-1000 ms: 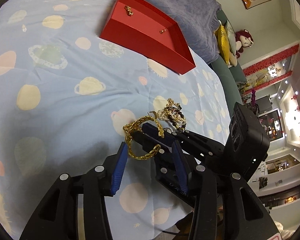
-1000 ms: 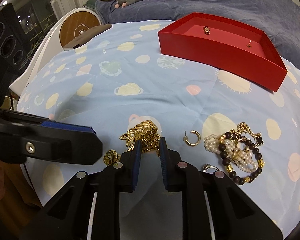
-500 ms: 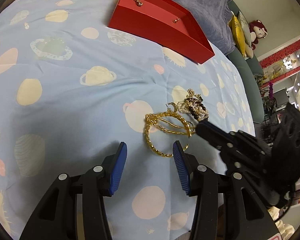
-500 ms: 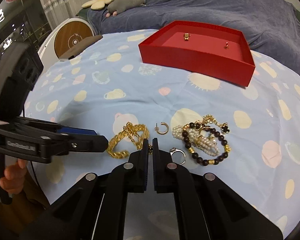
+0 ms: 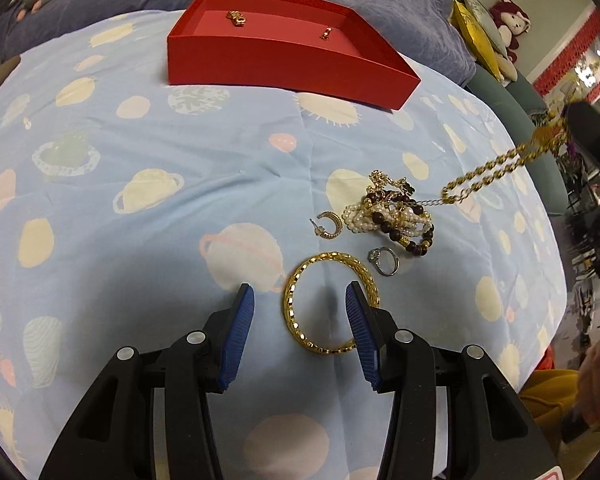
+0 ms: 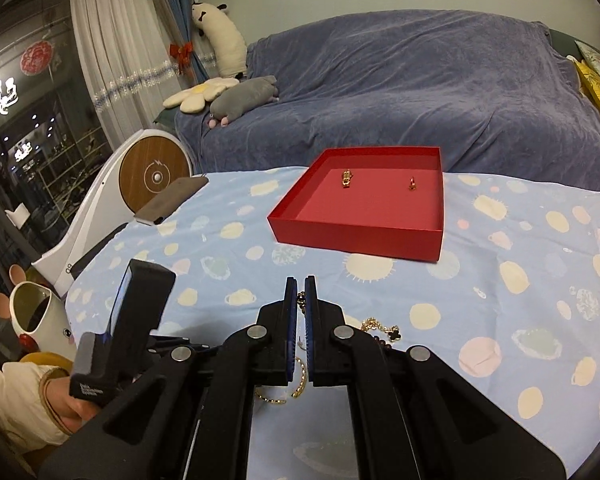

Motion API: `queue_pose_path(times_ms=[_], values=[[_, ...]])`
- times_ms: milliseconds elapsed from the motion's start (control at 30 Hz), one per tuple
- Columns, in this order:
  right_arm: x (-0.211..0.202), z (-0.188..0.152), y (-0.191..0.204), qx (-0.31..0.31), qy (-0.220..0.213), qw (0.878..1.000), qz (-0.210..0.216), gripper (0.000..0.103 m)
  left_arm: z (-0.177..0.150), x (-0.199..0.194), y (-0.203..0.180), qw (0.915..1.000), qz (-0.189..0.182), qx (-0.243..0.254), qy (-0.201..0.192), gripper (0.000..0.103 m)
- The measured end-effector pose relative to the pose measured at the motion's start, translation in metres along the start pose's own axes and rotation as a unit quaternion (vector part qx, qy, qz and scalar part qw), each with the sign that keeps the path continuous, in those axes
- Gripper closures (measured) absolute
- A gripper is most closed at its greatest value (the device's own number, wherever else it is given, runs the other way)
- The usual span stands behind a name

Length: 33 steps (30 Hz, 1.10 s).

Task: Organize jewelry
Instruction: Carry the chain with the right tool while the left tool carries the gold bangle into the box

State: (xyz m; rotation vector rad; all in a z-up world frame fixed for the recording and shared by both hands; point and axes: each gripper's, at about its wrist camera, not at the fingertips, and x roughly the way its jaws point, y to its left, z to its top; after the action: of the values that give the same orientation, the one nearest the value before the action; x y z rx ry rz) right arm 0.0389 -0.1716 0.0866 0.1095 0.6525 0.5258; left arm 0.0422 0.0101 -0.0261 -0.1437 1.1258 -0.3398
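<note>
Currently, by size:
Tablecloth [image 5: 100, 184]: pale blue, planet print, under everything.
Red tray [image 6: 364, 216]: far side of cloth, two small gold pieces inside.
Left gripper [image 5: 296, 312]: jaws spread wide, empty, low over gold bangle [image 5: 300, 320] lying flat between blue pads.
Right gripper [image 6: 300, 312]: pads pressed together on gold chain [image 5: 496, 164], lifted, lower end trailing to bead pile.
Bead bracelets [image 5: 396, 216]: heaped beyond bangle.
Hoop earring [image 5: 330, 226]: just left of heap.
Ring [image 5: 384, 260]: between heap and bangle.

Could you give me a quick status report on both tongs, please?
Left tongs open over gold bangle. Right tongs shut on gold chain, lifted off the cloth. Red tray ahead, path unobstructed.
</note>
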Motion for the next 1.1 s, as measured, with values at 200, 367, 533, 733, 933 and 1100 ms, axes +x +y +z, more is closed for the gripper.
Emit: queue_pose_path(times_ms=[200,367,533,733,933,1100], values=[[-0.006,0.008,-0.005,0.010,-0.015,1.000,-0.003,0.100,-0.005,0.007,-0.017,0.9972,0.043,0.060,-0.012,0.101],[-0.007,0.011,-0.012,0.019,-0.022,1.000,-0.009,0.100,-0.003,0.003,-0.020,0.9969,0.039,0.067,-0.014,0.102],[-0.007,0.017,-0.014,0.022,-0.030,0.999,-0.013,0.100,0.008,-0.014,-0.022,0.9970,0.030,0.062,-0.035,0.102],[0.000,0.040,-0.017,0.024,-0.044,0.999,-0.021,0.100,0.038,-0.044,-0.019,0.9954,0.033,0.054,-0.072,0.102],[0.021,0.089,-0.025,0.024,-0.061,0.997,-0.026,0.100,0.100,-0.069,-0.007,0.9917,0.045,0.034,-0.115,0.102],[0.060,0.132,-0.049,0.035,-0.059,0.997,-0.039,0.100,0.159,-0.060,0.008,0.9880,0.083,0.032,-0.127,0.102]])
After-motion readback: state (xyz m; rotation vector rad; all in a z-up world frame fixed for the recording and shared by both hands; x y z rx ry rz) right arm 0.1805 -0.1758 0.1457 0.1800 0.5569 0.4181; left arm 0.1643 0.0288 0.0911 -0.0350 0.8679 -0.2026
